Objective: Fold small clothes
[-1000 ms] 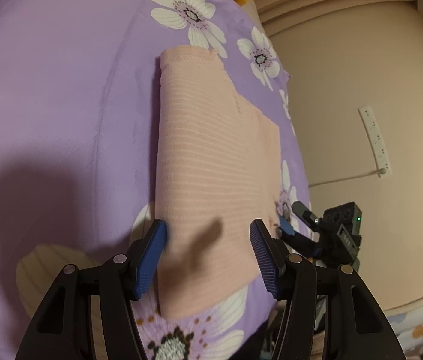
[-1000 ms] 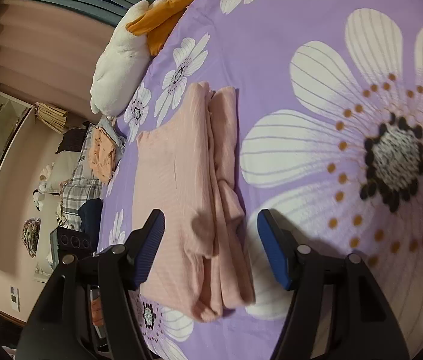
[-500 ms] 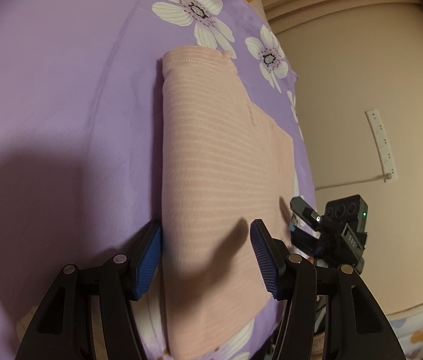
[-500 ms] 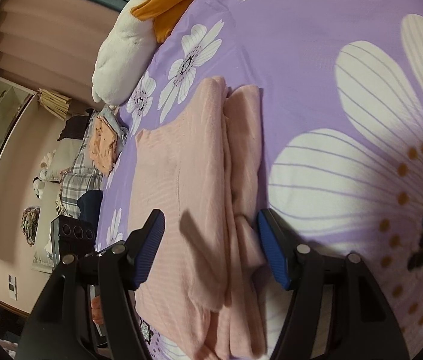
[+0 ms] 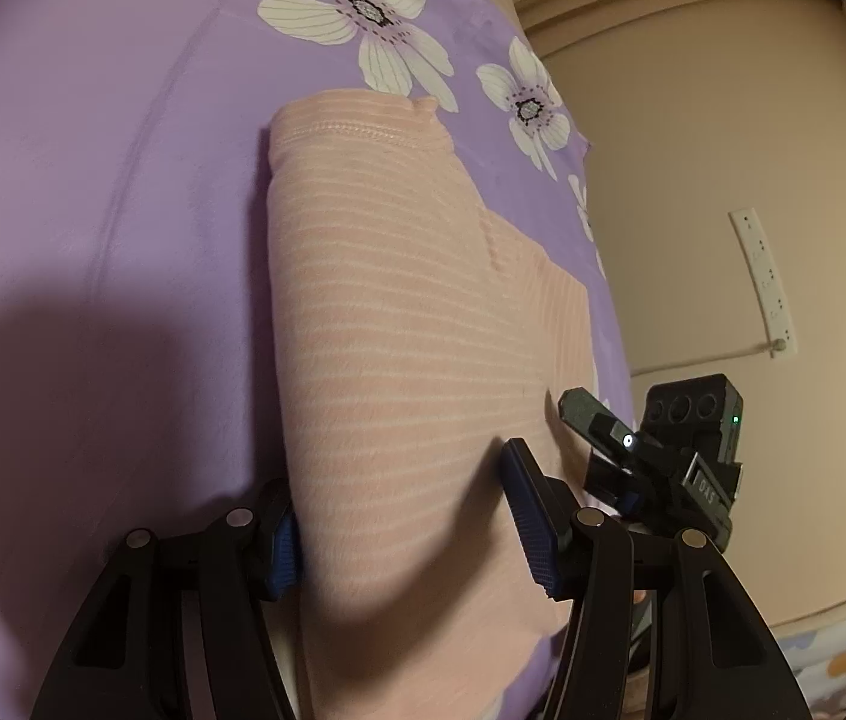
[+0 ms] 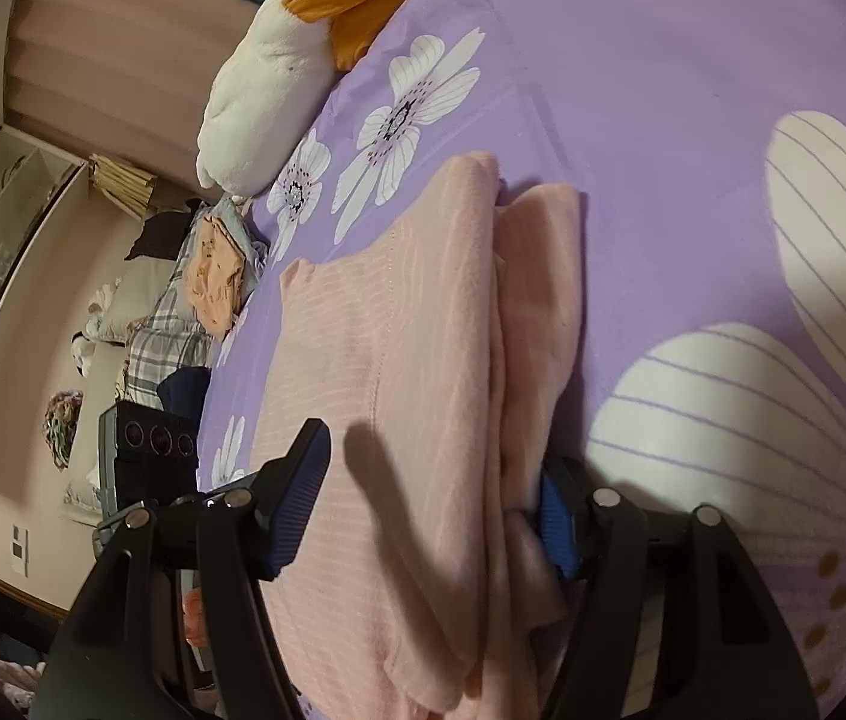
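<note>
the bed, spread with a purple sheet printed with white flowers, fills most of both views and carries everything. at its far end in the right wrist view lies a white and orange plush toy, and beyond the bed's edge a heap of other clothes waits, well apart from the work. the task's thing is the pink striped garment, lying flat on the sheet near the bed's edge, already doubled lengthwise into a long band; in the right wrist view its stacked layers and loose edges show along one side. it looks like a soft, light knit that will sag and slide over itself rather than hold a crease, so i judge it needs holding through all the layers at once, at the near end's two corners, and lifting evenly so the stack does not splay. the left hand-held gripper is spread wide and straddles the near end of the band, one pad tucked at the folded edge and the other resting over the cloth, not yet pinching. the right hand-held gripper is likewise wide, with one pad over the top layer and the other at the thick layered side, holding nothing so far.
</note>
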A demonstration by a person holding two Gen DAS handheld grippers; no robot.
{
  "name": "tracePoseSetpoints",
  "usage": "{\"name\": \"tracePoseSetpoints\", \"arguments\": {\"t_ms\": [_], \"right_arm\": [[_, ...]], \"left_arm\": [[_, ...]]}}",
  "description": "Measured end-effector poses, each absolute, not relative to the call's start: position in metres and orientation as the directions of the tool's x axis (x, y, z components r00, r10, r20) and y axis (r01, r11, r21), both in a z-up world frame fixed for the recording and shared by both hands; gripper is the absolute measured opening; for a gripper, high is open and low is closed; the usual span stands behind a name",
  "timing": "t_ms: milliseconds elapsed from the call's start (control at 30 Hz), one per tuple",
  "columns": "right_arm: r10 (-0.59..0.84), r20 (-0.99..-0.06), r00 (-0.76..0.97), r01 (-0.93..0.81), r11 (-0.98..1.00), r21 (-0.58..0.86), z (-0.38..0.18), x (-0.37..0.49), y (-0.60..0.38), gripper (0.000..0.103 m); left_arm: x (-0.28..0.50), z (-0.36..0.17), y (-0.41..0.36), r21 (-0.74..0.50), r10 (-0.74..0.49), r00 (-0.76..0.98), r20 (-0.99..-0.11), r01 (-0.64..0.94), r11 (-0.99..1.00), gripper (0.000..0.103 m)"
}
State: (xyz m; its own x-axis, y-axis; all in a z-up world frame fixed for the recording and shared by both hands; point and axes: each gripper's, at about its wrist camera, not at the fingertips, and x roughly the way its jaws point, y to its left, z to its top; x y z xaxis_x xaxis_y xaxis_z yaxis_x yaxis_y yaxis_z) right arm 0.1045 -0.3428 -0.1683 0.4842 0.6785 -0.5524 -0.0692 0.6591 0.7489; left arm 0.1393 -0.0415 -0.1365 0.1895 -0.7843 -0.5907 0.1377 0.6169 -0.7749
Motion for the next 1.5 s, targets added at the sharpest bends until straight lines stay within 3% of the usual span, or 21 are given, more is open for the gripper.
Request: {"name": "tracePoseSetpoints", "arguments": {"t_ms": [433,700,1033,1500], "right_arm": [[0.664,-0.57,0.485,-0.104,0.69,0.716,-0.17,0.117,-0.327,0.035],[0.591,-0.612,0.525,-0.133,0.768,0.627,-0.156,0.112,-0.311,0.027],[0.515,-0.627,0.584,-0.158,0.83,0.535,-0.138,0.098,-0.298,0.023],[0.496,-0.605,0.623,-0.198,0.848,0.492,-0.111,0.055,-0.279,0.023]], "left_arm": [[0.142,-0.133,-0.048,-0.752,-0.763,0.197,-0.616,0.142,0.643,0.057],[0.137,-0.126,-0.054,-0.686,-0.705,0.214,-0.676,0.168,0.708,0.05],[0.128,-0.109,-0.061,-0.604,-0.645,0.266,-0.716,0.226,0.764,0.034],[0.098,-0.078,-0.063,-0.529,-0.598,0.325,-0.732,0.282,0.801,0.034]]}}
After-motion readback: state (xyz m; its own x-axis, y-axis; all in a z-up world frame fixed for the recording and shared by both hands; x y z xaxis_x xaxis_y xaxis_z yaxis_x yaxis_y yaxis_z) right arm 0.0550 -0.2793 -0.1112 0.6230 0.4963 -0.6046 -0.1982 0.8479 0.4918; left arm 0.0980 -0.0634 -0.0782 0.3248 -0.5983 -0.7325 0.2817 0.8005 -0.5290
